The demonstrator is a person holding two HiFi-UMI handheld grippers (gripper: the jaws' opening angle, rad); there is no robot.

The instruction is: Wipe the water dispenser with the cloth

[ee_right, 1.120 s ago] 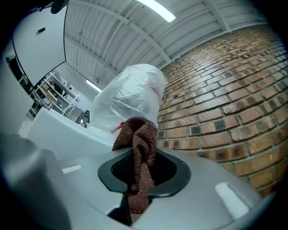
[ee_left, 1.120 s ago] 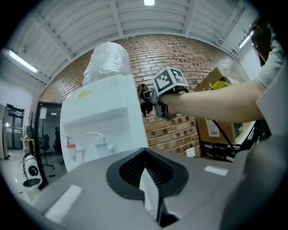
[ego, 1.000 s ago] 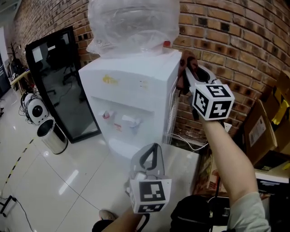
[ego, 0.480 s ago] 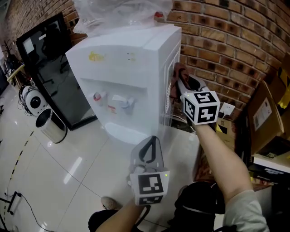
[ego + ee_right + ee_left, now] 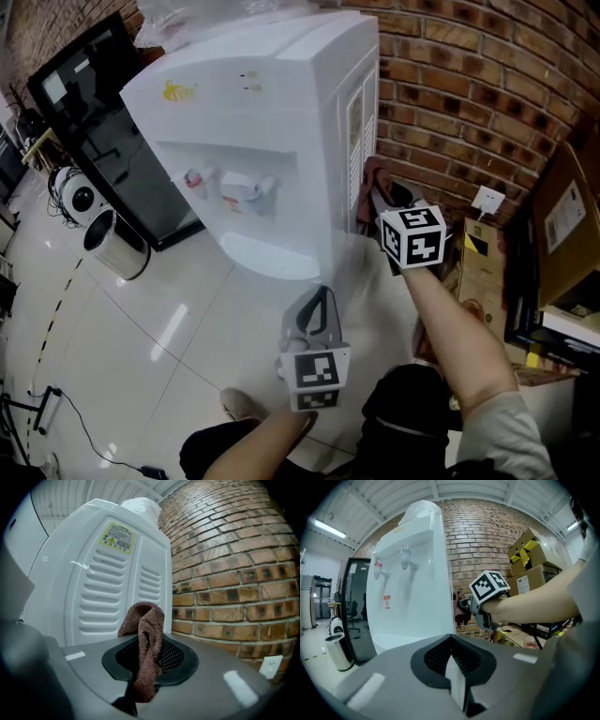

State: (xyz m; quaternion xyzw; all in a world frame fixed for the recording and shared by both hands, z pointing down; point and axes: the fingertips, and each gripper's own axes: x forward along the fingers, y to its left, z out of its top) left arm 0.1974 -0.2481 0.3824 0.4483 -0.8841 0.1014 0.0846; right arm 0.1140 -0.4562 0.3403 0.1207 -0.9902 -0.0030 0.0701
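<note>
The white water dispenser stands against a brick wall. My right gripper is shut on a brown cloth and holds it against the vented side panel, low on the dispenser's right side. In the right gripper view the cloth stands bunched up between the jaws. My left gripper hangs in front of the dispenser's base, shut with nothing in it. From the left gripper view I see the taps and the right gripper with the cloth beyond.
A steel bin and a black glass-door cabinet stand left of the dispenser. Cardboard boxes are stacked at the right, with a wall socket on the brick wall. A black bag lies by my feet.
My right gripper has slid the cloth down the dispenser's side panel from near the top to the lower part. The left gripper has stayed in about the same place.
</note>
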